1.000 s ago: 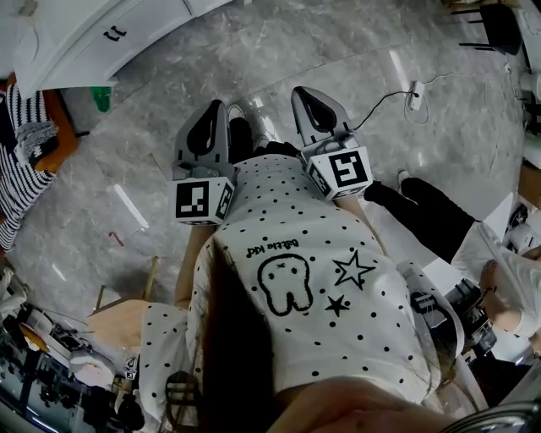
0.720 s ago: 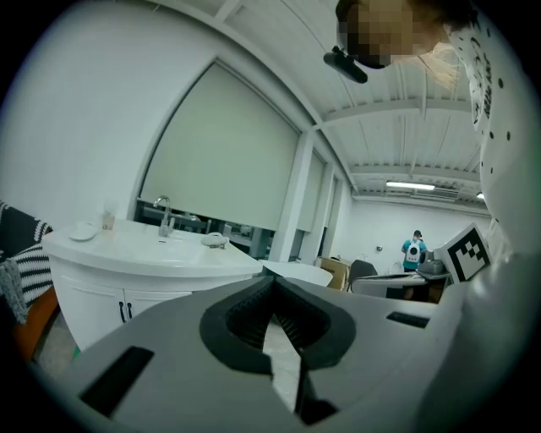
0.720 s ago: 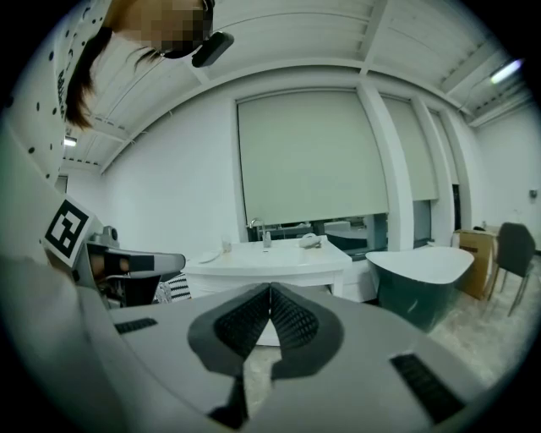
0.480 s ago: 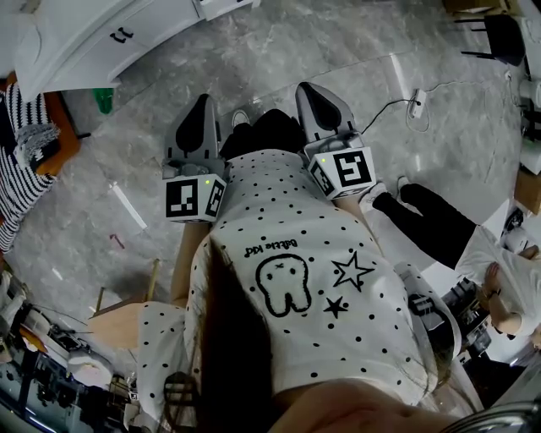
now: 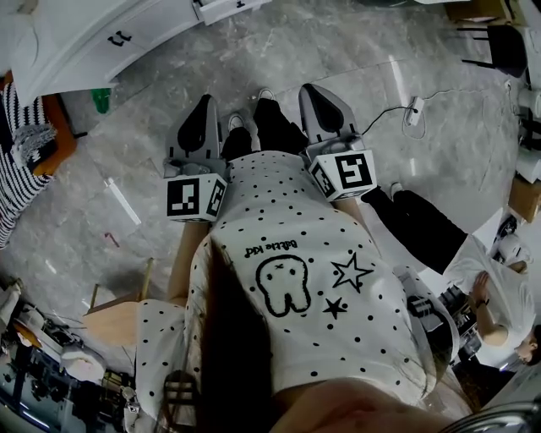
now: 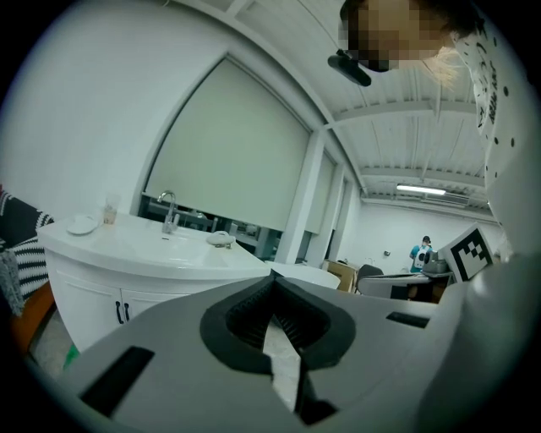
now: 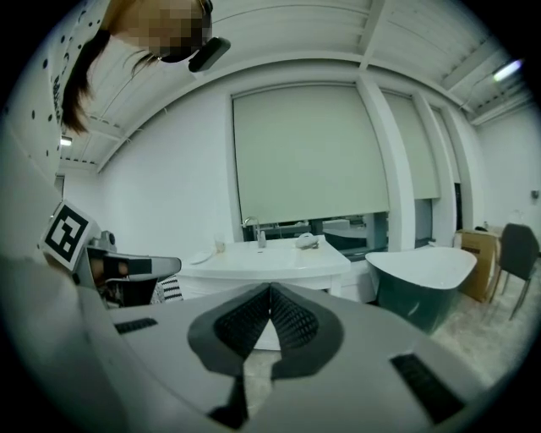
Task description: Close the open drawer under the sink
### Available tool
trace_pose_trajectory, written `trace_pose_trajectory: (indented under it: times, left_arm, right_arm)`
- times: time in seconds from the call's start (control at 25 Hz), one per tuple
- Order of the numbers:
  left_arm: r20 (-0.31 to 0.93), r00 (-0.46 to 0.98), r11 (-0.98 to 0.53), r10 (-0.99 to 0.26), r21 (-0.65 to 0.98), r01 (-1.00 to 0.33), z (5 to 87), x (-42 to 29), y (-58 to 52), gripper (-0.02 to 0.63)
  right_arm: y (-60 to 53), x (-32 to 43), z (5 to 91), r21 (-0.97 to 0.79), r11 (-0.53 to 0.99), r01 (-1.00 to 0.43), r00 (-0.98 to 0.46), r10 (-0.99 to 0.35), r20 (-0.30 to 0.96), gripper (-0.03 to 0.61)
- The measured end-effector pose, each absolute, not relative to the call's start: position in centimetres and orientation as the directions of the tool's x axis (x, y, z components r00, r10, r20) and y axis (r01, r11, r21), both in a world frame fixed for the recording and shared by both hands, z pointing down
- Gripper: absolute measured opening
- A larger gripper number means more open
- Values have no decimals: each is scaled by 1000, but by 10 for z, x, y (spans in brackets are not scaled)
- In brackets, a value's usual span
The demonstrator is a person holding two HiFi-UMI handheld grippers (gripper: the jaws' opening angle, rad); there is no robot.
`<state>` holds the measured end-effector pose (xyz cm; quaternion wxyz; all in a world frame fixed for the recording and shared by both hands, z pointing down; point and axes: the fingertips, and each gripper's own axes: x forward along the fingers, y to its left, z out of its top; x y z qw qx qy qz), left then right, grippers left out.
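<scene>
The white sink vanity [image 5: 101, 38] stands at the head view's top left, with dark handles on its doors. A white drawer front [image 5: 230, 7] juts out from it at the top edge. Both grippers are held level at waist height over the grey marble floor, well short of the vanity. My left gripper [image 5: 203, 108] is shut and holds nothing; in the left gripper view its jaws [image 6: 272, 281] meet, with the vanity [image 6: 127, 271] and its faucet [image 6: 169, 211] beyond them on the left. My right gripper [image 5: 315, 93] is also shut and holds nothing, and points [image 7: 270, 290] at the vanity [image 7: 266, 258].
A dark green bathtub [image 7: 423, 275] stands right of the vanity. A cable and power strip [image 5: 414, 106] lie on the floor at the right, near a seated person's black-trousered legs [image 5: 427, 224]. A person in stripes [image 5: 21, 169] is at the left; a chair [image 5: 499, 30] is at the far right.
The person stepped toward the vanity, carrying both grippers forward; the drawer front has come into view at the top edge. Both grippers stayed shut and have held still over the last half second.
</scene>
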<state>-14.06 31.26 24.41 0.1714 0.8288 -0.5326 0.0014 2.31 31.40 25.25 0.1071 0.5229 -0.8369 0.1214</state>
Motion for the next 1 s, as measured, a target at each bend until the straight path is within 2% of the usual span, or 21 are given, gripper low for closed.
trace_pose_trajectory:
  times: [0.16,0.4,1.0]
  left_arm:
    - [183,403,-356,-897,244,-902,241,-137,301,6]
    - [161,344,-305,-925,223,-926,224,-101,228,6]
    - [103,249,-222,-963,221,-950,209,-65,182,6]
  right_arm:
    - [298,29,248,-63,447,-892,-444,-845,299,12]
    - [221,72,242,51,500,-865,-463,-832,305,12]
    - [175,124,244,63,561,-825,-523,-801,291,12]
